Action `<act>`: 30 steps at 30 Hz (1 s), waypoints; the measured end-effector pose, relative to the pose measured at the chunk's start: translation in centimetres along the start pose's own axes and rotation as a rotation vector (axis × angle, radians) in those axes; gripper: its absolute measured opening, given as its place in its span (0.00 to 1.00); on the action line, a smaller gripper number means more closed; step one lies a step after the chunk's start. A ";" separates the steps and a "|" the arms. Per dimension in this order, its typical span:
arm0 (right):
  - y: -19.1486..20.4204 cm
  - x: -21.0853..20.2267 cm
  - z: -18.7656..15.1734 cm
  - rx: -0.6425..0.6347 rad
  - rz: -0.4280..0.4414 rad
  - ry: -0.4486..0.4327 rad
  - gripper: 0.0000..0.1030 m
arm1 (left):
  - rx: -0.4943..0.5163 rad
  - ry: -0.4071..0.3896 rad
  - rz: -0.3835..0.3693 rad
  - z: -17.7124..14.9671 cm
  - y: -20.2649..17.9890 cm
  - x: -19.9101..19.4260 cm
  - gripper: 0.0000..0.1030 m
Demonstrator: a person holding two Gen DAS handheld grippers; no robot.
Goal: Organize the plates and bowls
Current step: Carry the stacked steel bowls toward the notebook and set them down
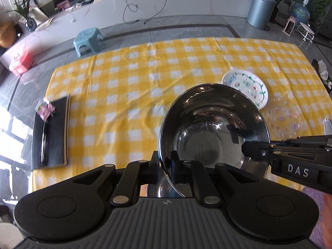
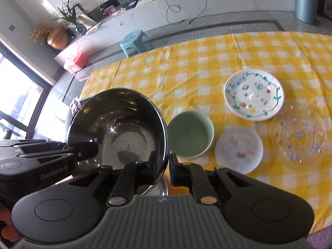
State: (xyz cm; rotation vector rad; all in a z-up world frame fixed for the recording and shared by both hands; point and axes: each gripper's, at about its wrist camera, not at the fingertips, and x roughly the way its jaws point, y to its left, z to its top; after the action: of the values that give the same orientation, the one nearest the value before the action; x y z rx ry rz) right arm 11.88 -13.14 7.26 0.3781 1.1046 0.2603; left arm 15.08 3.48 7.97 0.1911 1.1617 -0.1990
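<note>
Steel bowl (image 1: 213, 124) off the yellow check cloth (image 1: 128, 95), tilted, pinched at opposite rims: left gripper (image 1: 165, 166) clamped on the near-left rim, one finger inside the wall and one outside; right gripper (image 2: 162, 166) clamped the same way on the other rim, seen in the left view reaching in from the right edge. Under the bowl, part of a second steel rim (image 2: 162, 186), with something orange just beside it, too hidden to tell. On the cloth to the right: green bowl (image 2: 191, 137), just beside it a frosted white plate (image 2: 238, 149), behind these a painted white plate (image 2: 254, 94), and a clear glass plate (image 2: 300, 137) furthest right. Near the cloth's left edge, a black tray (image 1: 51, 132) with a small pink packet (image 1: 44, 108) on its far end. Beyond the cloth, a blue stool (image 1: 88, 39) on the grey floor
</note>
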 end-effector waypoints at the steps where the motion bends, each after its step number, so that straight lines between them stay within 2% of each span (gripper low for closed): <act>1: 0.2 0.0 -0.5 -0.008 0.000 0.009 0.08 | -0.006 0.016 0.001 -0.6 0.3 -0.1 0.11; 9: 1.6 1.8 -2.8 -0.038 0.006 0.111 0.07 | -0.051 0.107 0.003 -4.1 1.6 0.9 0.12; 14: 1.7 3.3 -3.4 -0.053 -0.027 0.145 0.06 | -0.075 0.141 -0.022 -5.4 1.9 2.2 0.12; 23: 1.0 5.7 -3.3 -0.045 -0.061 0.198 0.05 | -0.107 0.201 -0.065 -5.8 2.1 4.9 0.12; 30: 0.8 7.4 -3.4 -0.041 -0.051 0.235 0.05 | -0.089 0.233 -0.045 -5.7 2.4 6.1 0.13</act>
State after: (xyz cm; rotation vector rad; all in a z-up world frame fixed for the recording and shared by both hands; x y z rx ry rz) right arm 12.00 -8.99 0.26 0.2874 1.3354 0.2871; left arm 13.04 6.91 0.24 0.1115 1.4046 -0.1671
